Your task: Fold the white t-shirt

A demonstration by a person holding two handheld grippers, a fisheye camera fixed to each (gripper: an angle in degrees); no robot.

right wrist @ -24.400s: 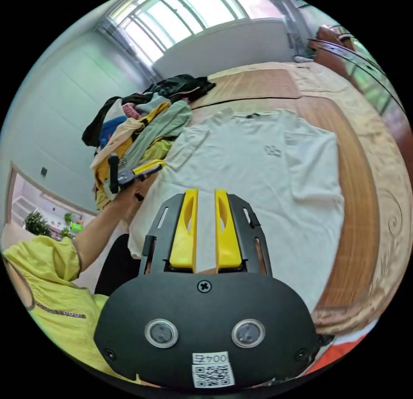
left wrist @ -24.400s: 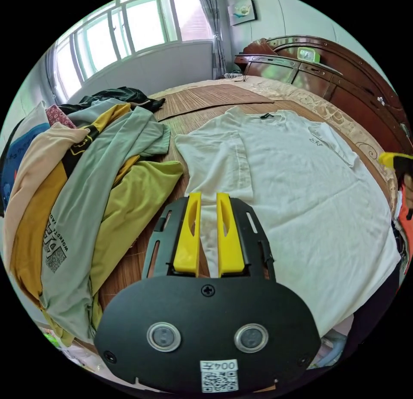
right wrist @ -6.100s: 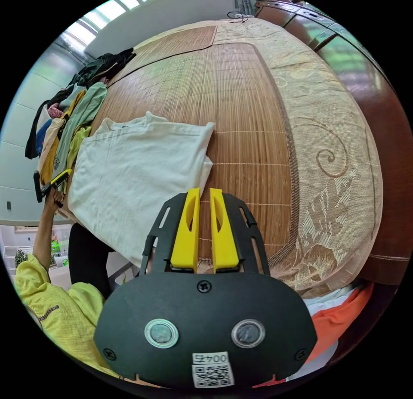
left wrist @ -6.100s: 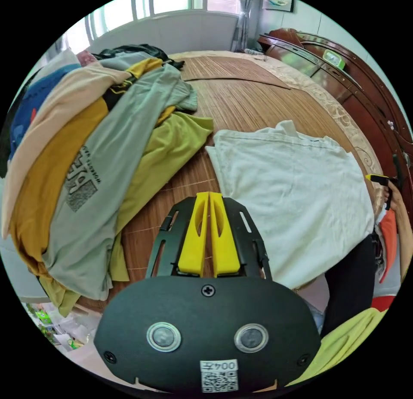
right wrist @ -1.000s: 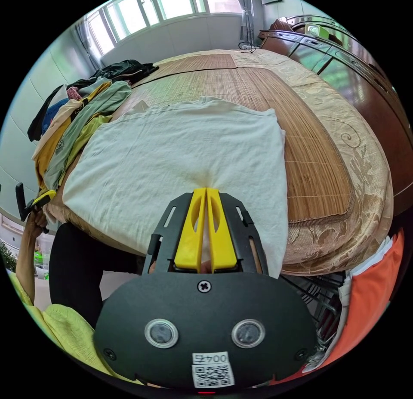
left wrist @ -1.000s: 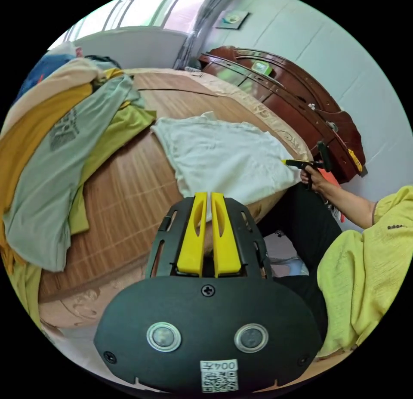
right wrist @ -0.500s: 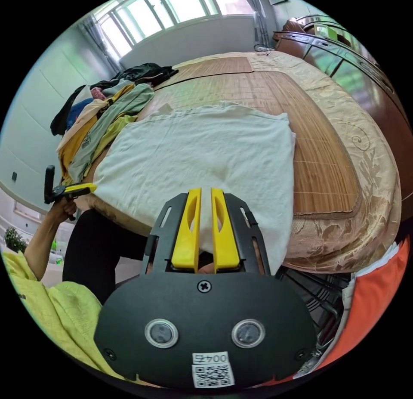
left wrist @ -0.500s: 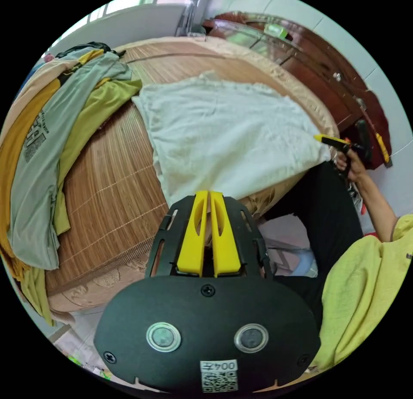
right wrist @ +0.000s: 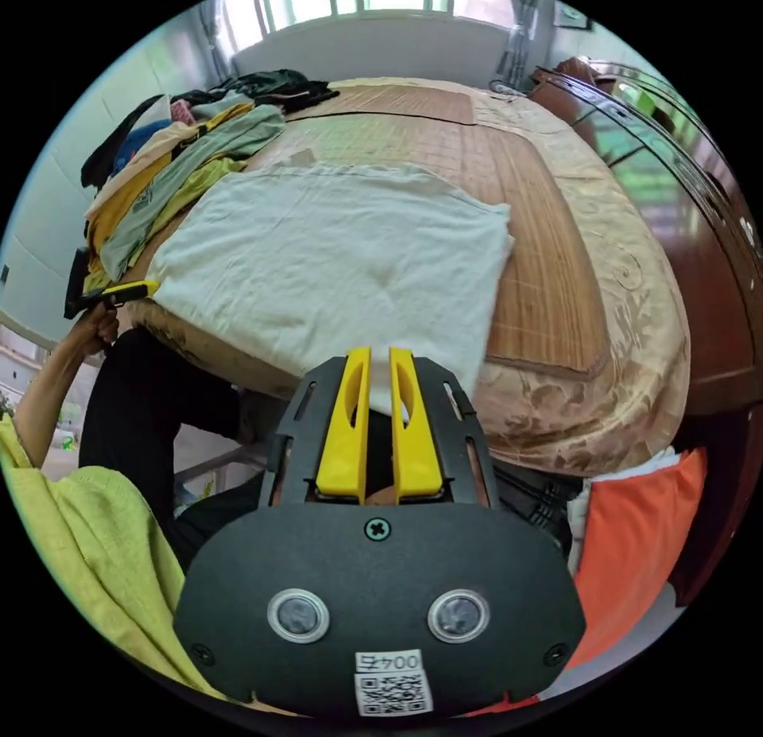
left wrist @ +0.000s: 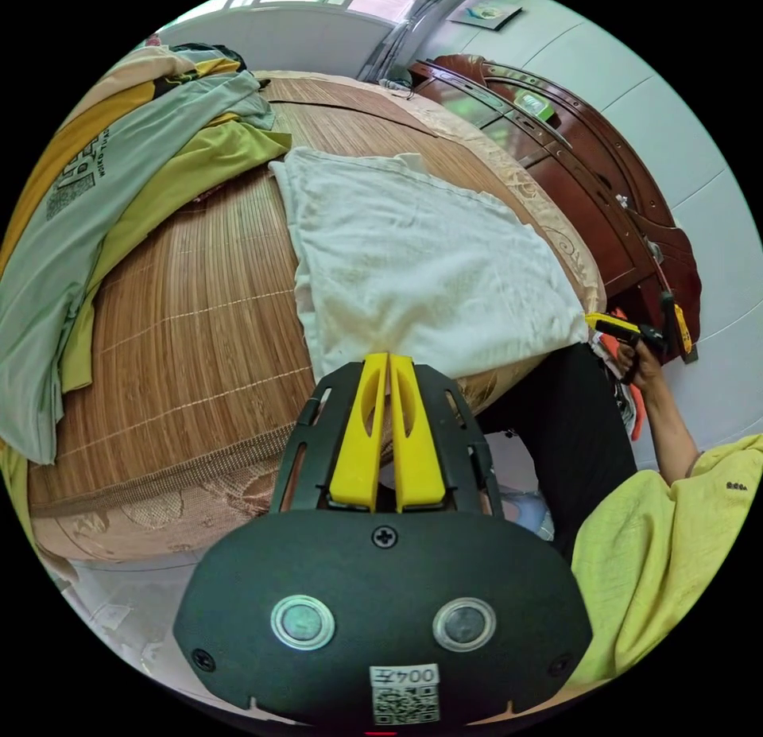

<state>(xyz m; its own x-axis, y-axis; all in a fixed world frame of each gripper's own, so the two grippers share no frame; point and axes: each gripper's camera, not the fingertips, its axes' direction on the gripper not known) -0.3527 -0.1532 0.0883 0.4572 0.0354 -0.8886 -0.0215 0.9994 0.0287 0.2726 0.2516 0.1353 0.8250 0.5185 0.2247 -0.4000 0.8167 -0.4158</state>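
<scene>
The white cotton t-shirt, sides folded in, lies on the woven bamboo bed mat, hem over the near edge. The left gripper stays pressed together at its hem corner; the right gripper has spread slightly and released the hem, so the lengthwise fold likely comes next.

The white t-shirt's near hem runs behind the right tool's jaws, its grip untellable.

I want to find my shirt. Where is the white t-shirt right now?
The folded white cotton t-shirt lies flat on the woven bamboo mat at the bed's near edge, beside the pile of coloured clothes on its left in the right gripper view.
</scene>
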